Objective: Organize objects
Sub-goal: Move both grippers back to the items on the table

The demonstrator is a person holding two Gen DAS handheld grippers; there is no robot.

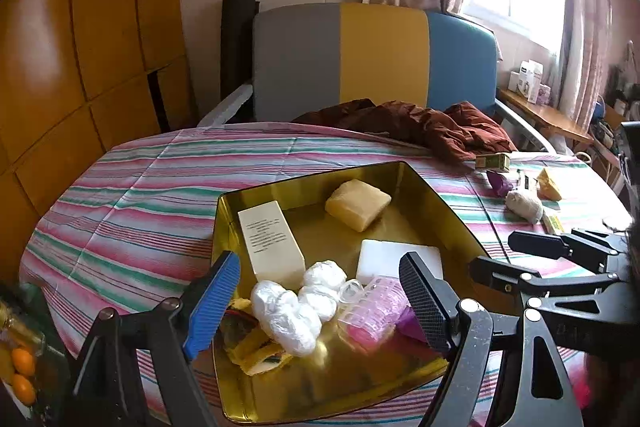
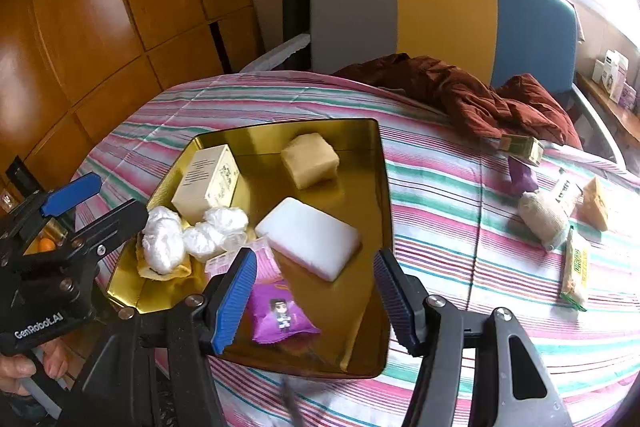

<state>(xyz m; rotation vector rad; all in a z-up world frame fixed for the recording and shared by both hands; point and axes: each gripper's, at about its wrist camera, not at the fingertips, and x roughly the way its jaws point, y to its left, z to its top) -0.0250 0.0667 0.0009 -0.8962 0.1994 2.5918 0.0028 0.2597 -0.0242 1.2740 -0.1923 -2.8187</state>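
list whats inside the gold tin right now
In the gold tin: cream box, yellow block, white slab, white plastic bundles, pink packet, purple packet. A yellow item lies mostly hidden under the bundles.

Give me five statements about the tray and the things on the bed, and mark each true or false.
1. The white foam block lies inside the gold tray. True.
2. The purple snack packet lies outside the tray on the striped sheet. False: it lies in the tray, near its front edge.
3. The right gripper grips the cream box. False: its jaws hold nothing, and the box stands at the tray's back left.
4. A brown garment lies at the head of the bed. True.
5. The tray holds every item. False: the rolled bandage and other small things lie on the sheet.
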